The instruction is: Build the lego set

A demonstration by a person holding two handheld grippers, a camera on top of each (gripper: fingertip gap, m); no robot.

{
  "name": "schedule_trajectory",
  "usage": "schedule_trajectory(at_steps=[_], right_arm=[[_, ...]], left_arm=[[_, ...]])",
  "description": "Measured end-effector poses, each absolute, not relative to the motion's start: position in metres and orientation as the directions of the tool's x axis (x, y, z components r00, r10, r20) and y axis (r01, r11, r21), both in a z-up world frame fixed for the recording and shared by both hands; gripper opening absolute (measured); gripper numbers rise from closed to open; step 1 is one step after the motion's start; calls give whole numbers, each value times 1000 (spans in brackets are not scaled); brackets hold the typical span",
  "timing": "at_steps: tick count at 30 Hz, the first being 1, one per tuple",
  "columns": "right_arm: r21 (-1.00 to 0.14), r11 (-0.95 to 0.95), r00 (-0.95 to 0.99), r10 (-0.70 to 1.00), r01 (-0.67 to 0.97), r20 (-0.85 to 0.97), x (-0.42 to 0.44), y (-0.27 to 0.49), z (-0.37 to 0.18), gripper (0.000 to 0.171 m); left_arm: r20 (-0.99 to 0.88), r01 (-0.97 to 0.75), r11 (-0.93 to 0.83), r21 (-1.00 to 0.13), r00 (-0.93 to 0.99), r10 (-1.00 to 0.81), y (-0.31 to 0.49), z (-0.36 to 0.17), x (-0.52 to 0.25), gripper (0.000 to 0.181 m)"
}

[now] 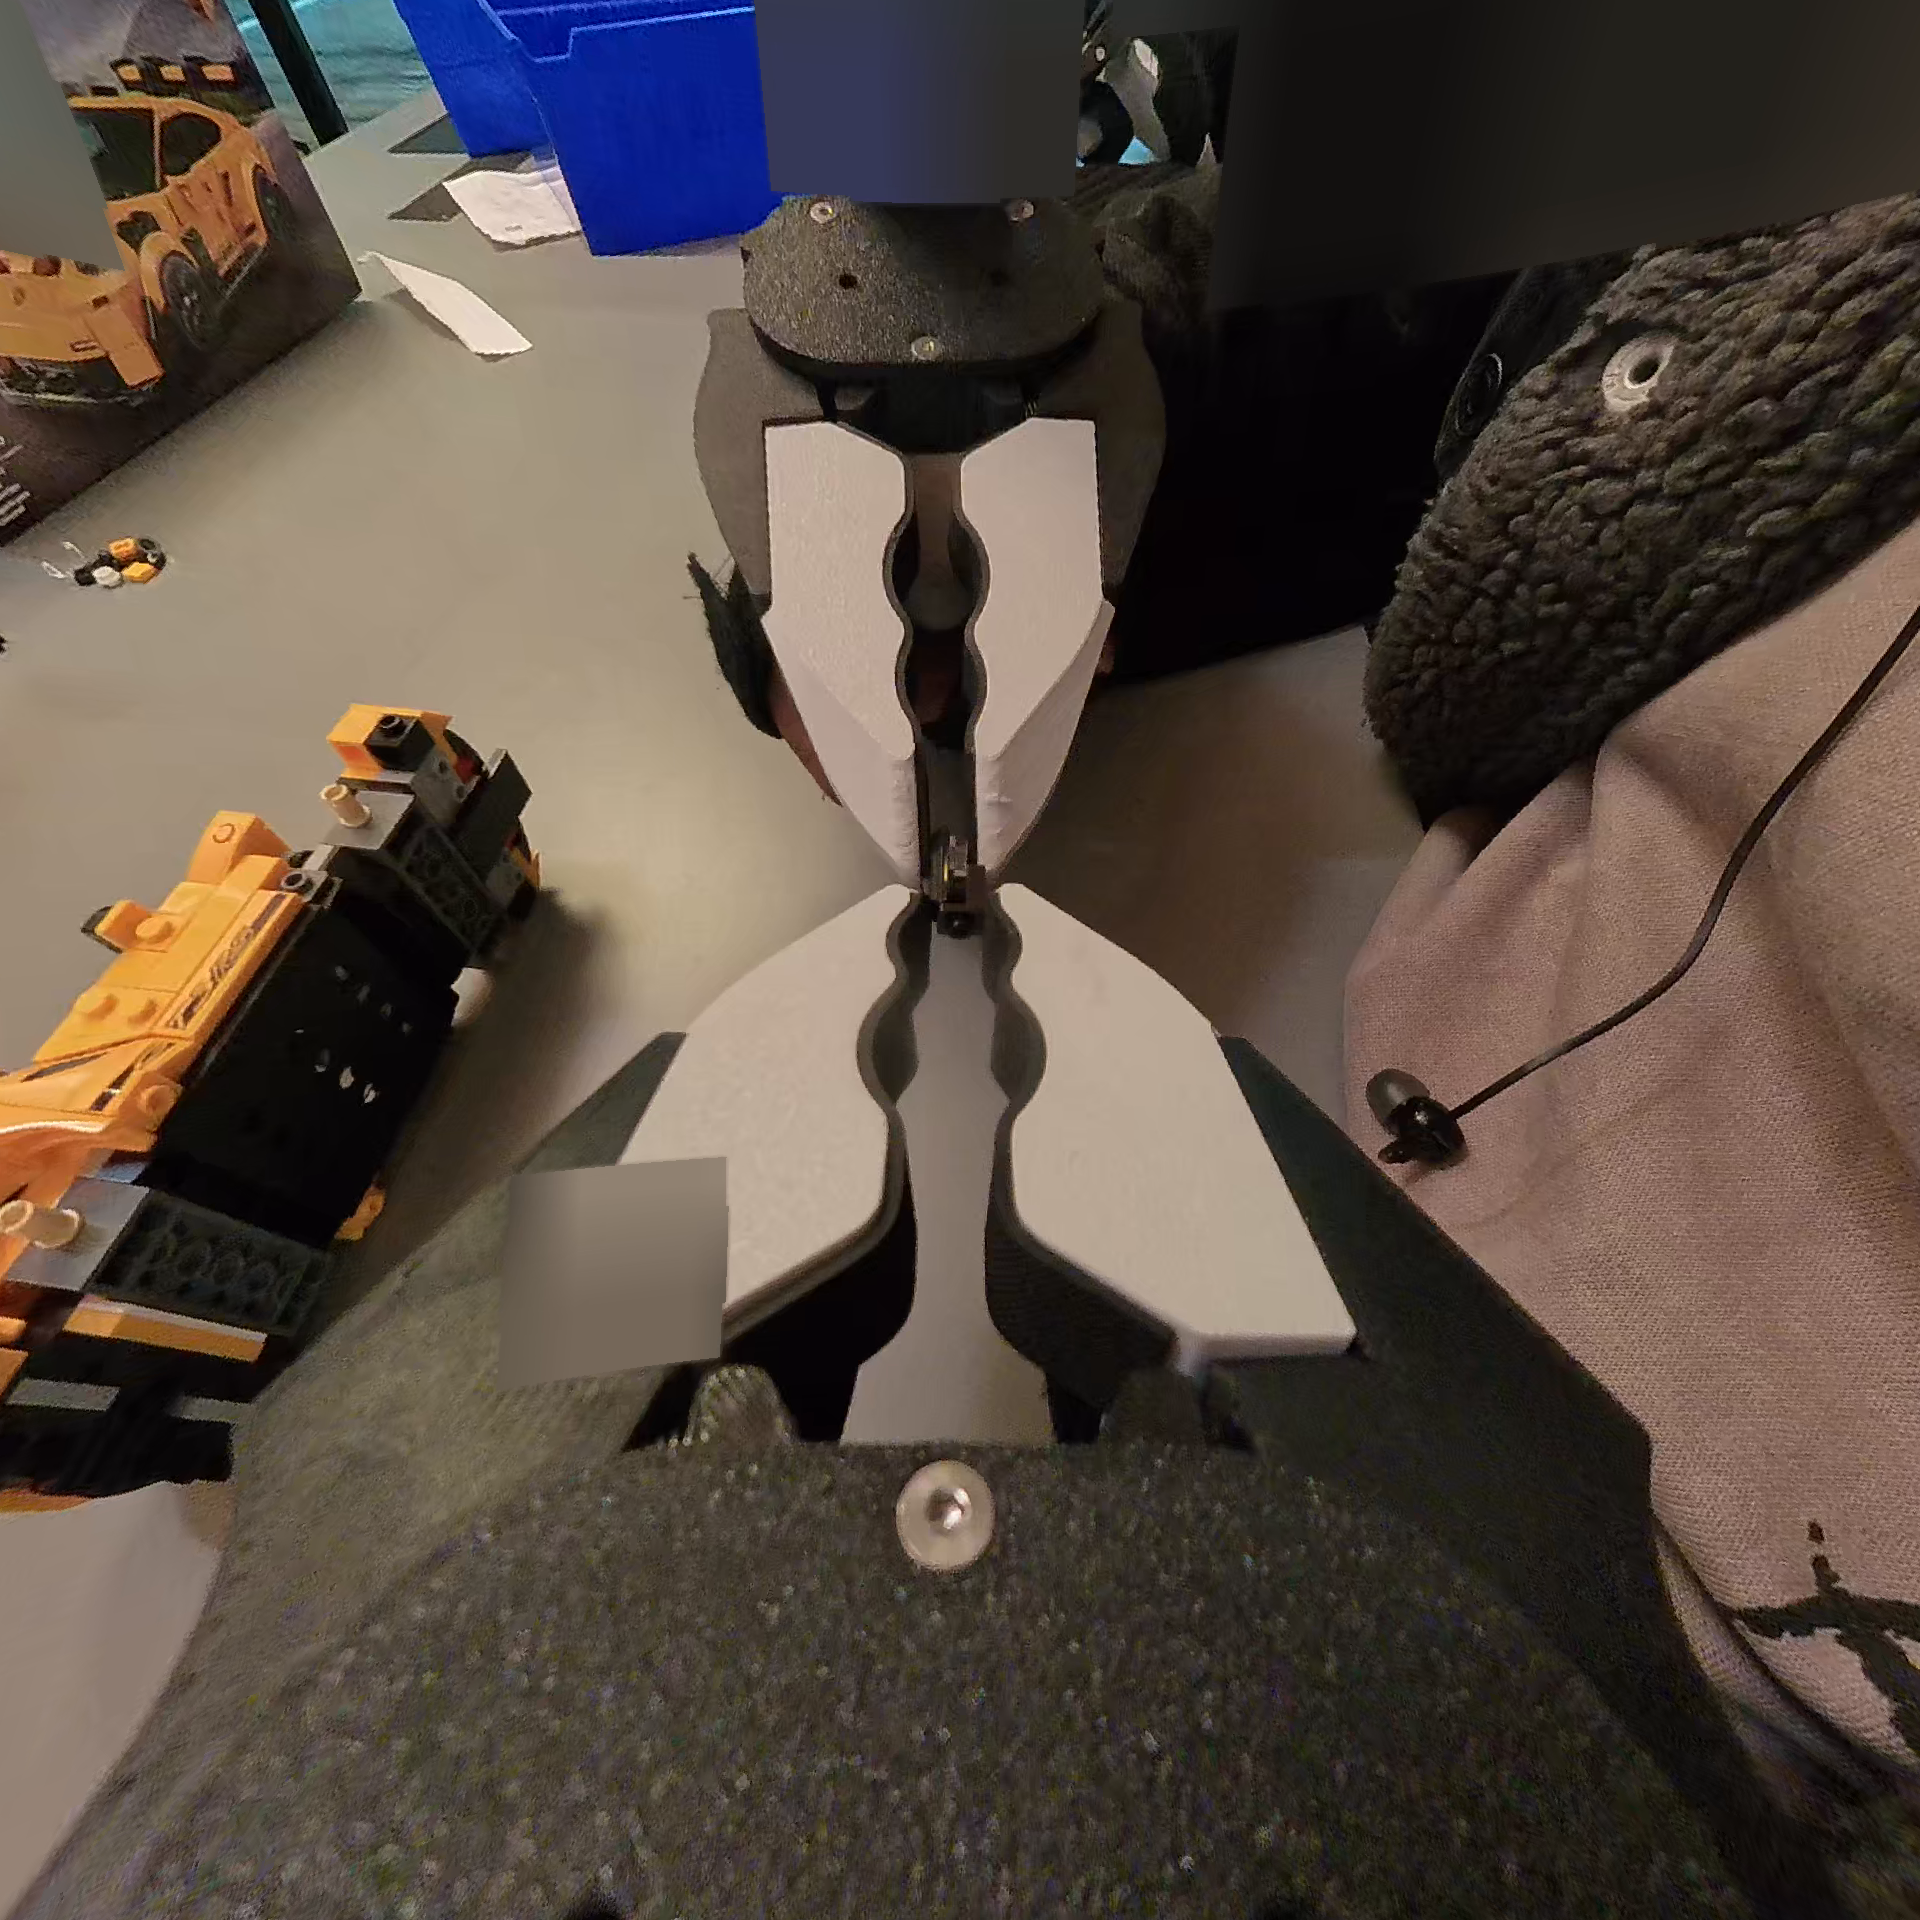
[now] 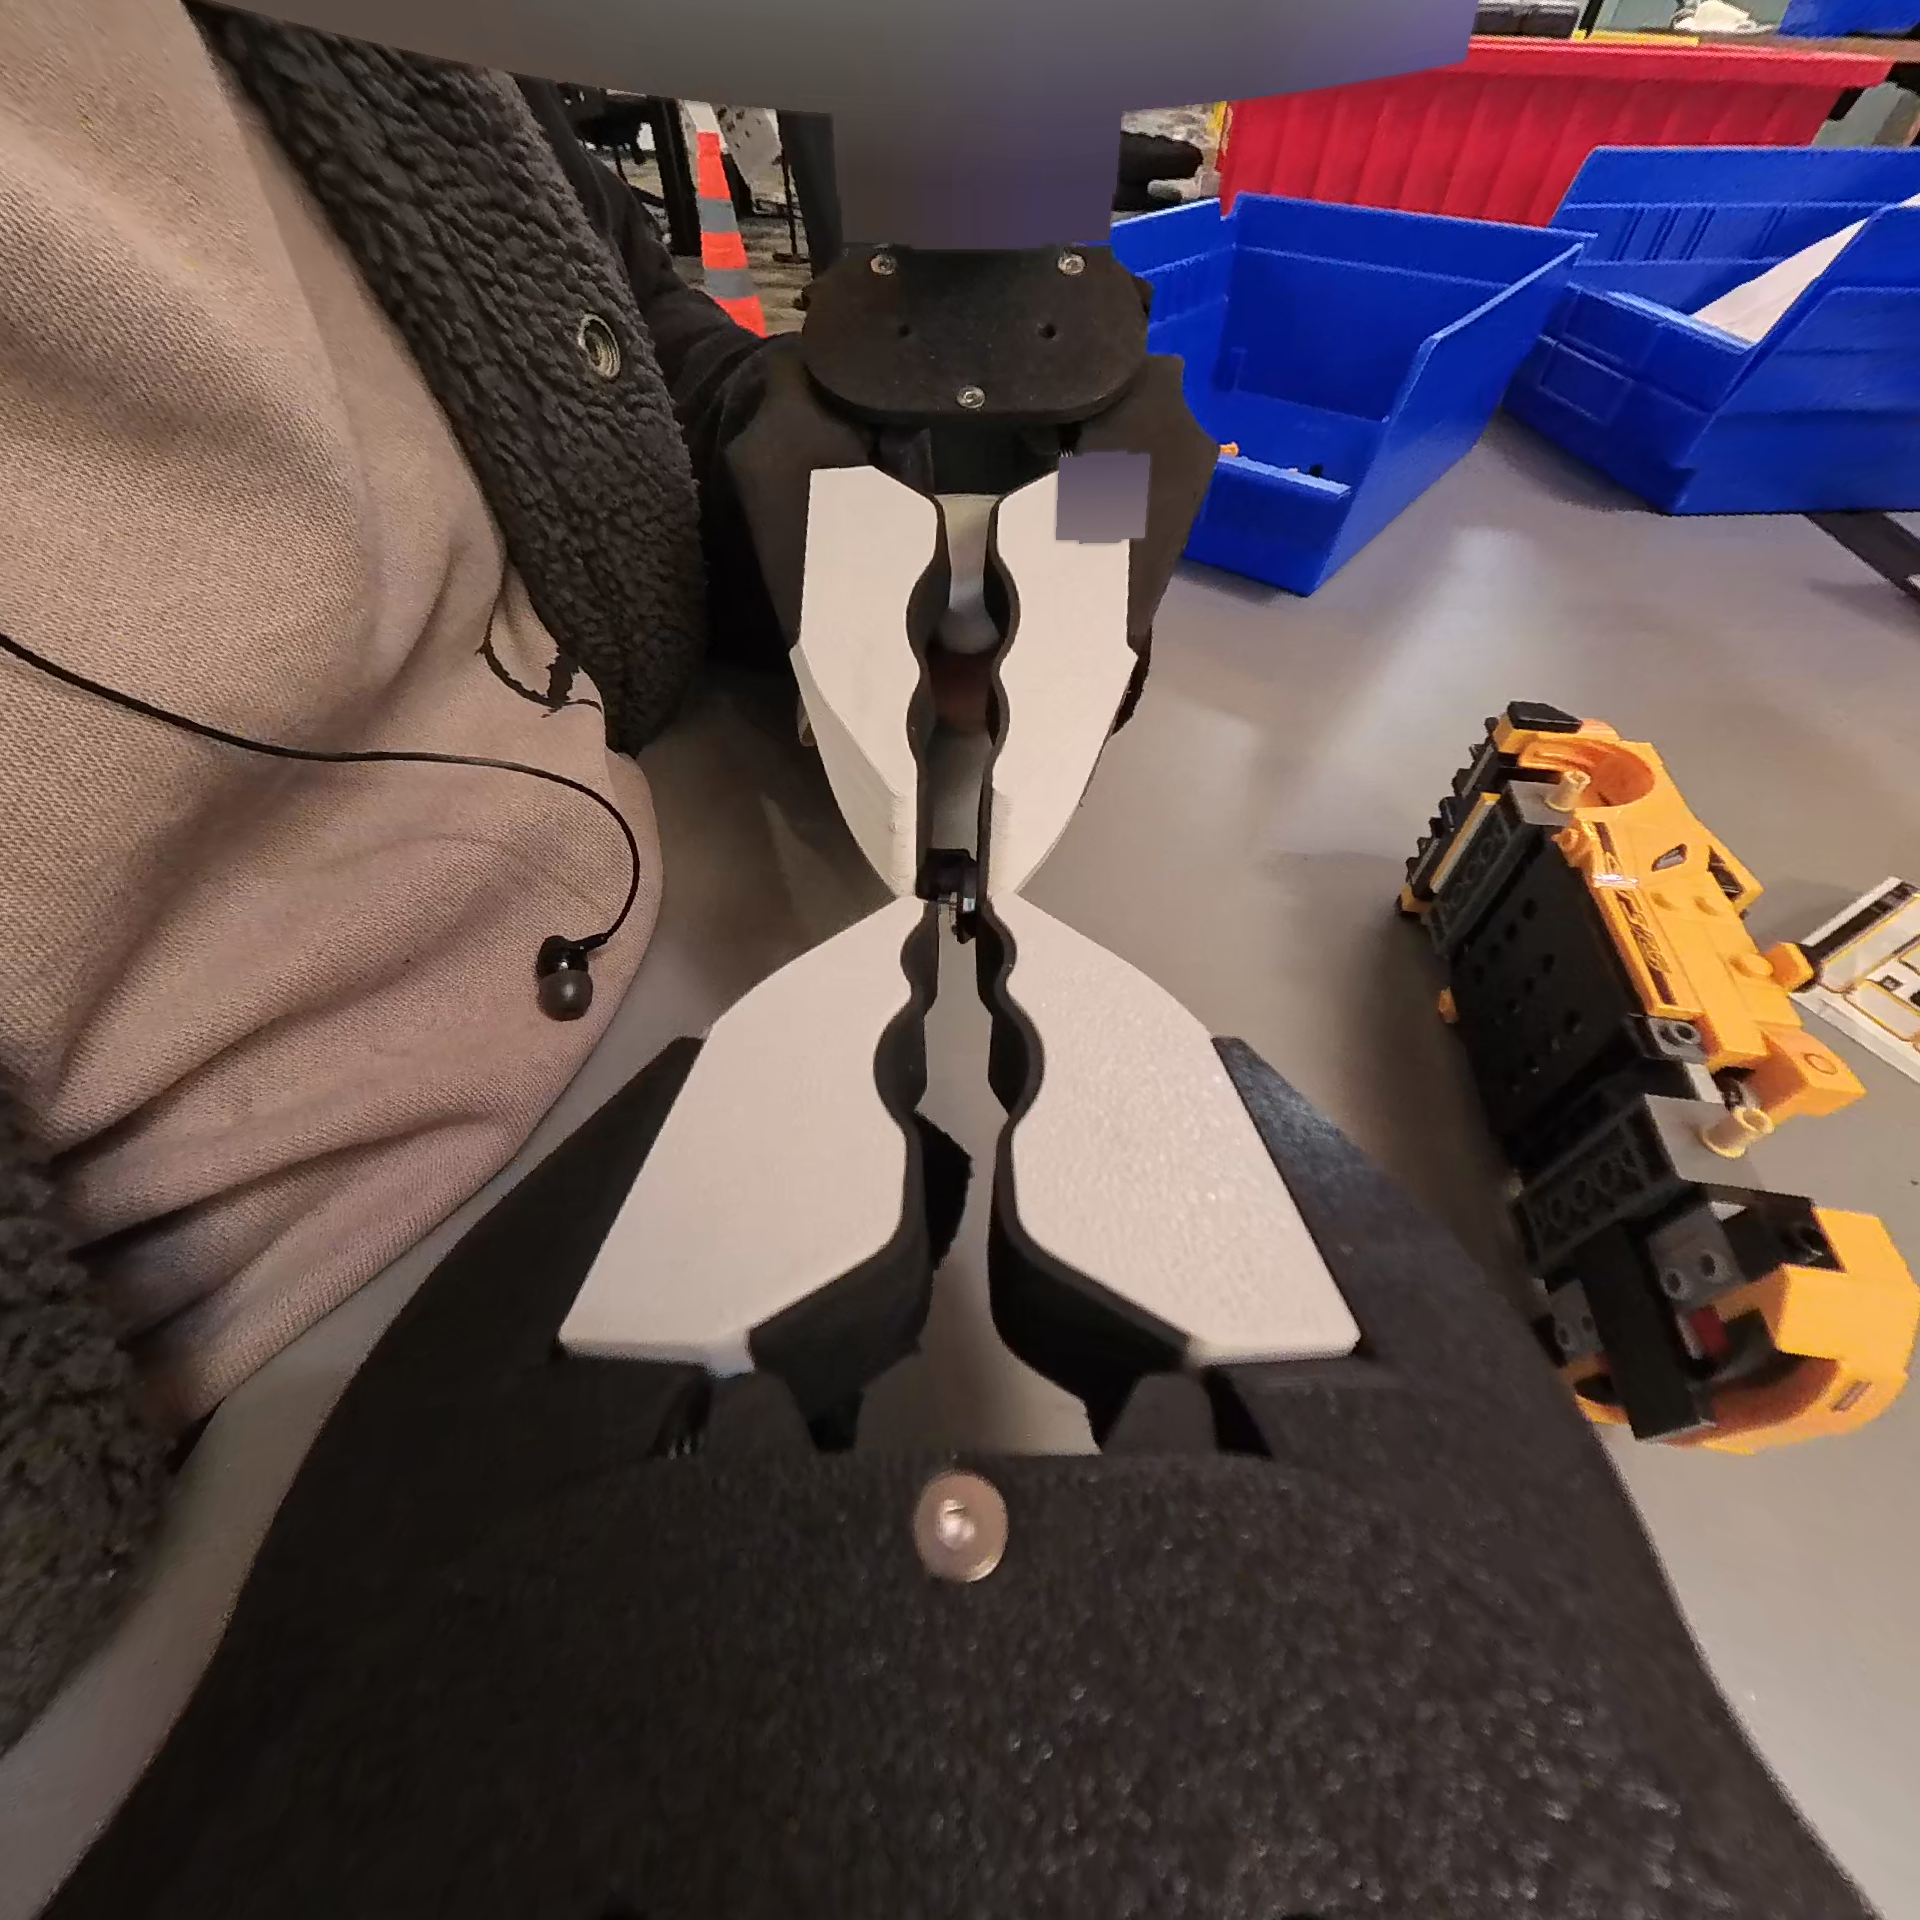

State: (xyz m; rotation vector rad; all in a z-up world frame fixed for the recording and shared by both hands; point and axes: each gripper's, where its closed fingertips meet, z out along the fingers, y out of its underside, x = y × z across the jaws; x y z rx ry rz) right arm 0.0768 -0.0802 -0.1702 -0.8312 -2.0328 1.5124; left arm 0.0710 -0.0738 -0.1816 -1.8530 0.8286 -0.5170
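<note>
My left gripper [image 1: 954,920] and my right gripper [image 2: 954,920] meet tip to tip above the grey table [image 1: 499,582]. Both are closed on one small black lego piece [image 1: 951,891], also in the right wrist view [image 2: 951,885]. In the left wrist view the right gripper [image 1: 951,868] comes in from above; in the right wrist view the left gripper [image 2: 948,868] does the same. The partly built orange and black lego car [image 1: 260,1039] lies on the table left of the grippers. It also shows in the right wrist view [image 2: 1621,1039], apart from both grippers.
The lego box [image 1: 156,260], several loose small pieces [image 1: 114,561] and paper scraps [image 1: 447,301] lie at the far left. Blue bins [image 2: 1351,364] and a red bin [image 2: 1507,135] stand behind. A sticker sheet [image 2: 1870,966] lies by the car. A person's torso [image 2: 260,623] is close. My left and right fingertips are right by each other.
</note>
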Motion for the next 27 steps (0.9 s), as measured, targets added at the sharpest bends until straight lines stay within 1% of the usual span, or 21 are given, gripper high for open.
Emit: schedule_trajectory(at_steps=[10,11,13,16,20,22,27], right_arm=[[-963,201,-709,705,180,14,76,-80,-169,6],[-965,192,-710,704,176,10,75,-80,-168,6],[-965,187,-707,707,182,4,75,-77,-167,6],[-968,174,-706,708,180,-4,72,-75,-164,6],[-972,180,-702,712,154,21,68,-73,-161,6],[-972,196,-696,716,130,51,67,-72,-160,6],[-967,237,-686,719,88,114,63,-70,-162,6]], left_arm=[[49,-254,-288,-923,666,-745,-74,-179,72,10],[77,-236,-306,-922,664,-743,-74,-180,72,13],[164,-178,-355,-918,646,-746,-75,-180,73,19],[344,-39,-449,-893,587,-733,-77,-173,74,22],[591,153,-596,-788,456,-665,-77,-166,71,21],[657,202,-639,-743,404,-636,-77,-164,70,20],[724,231,-692,-684,333,-604,-79,-165,75,17]])
